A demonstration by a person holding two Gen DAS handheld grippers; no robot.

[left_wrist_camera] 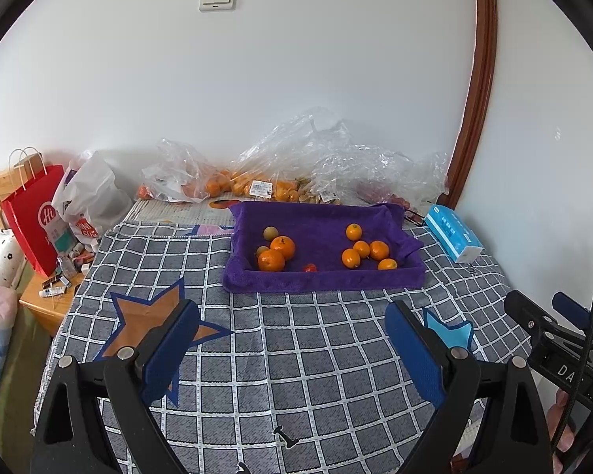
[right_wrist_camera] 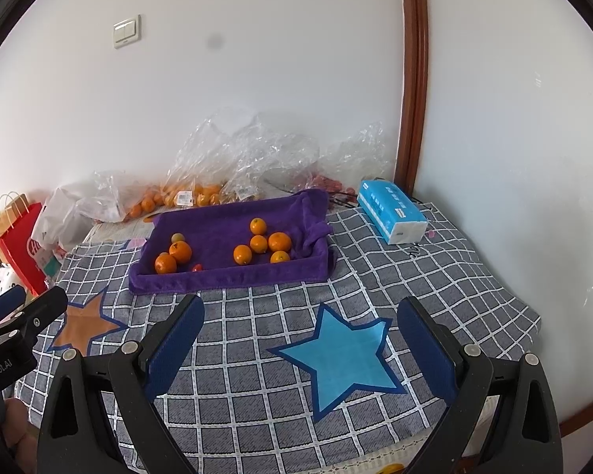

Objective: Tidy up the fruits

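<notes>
A purple cloth-lined tray (left_wrist_camera: 324, 278) (right_wrist_camera: 233, 274) sits on the checked tablecloth at the far middle. It holds two larger oranges (left_wrist_camera: 282, 247) (right_wrist_camera: 180, 251) at its left with two pale small fruits (left_wrist_camera: 270, 232) and a small red fruit (left_wrist_camera: 309, 267), and several small oranges (left_wrist_camera: 361, 249) (right_wrist_camera: 259, 243) at its right. My left gripper (left_wrist_camera: 292, 312) is open and empty, well short of the tray. My right gripper (right_wrist_camera: 300, 308) is open and empty above the cloth near a blue star (right_wrist_camera: 342, 355).
Clear plastic bags with more oranges (left_wrist_camera: 233, 183) (right_wrist_camera: 193, 195) lie against the wall behind the tray. A blue tissue pack (left_wrist_camera: 452, 237) (right_wrist_camera: 391, 213) lies at the right. A red paper bag (left_wrist_camera: 31, 217) and a bedside stand are at the left. An orange star patch (left_wrist_camera: 154, 324) is on the cloth.
</notes>
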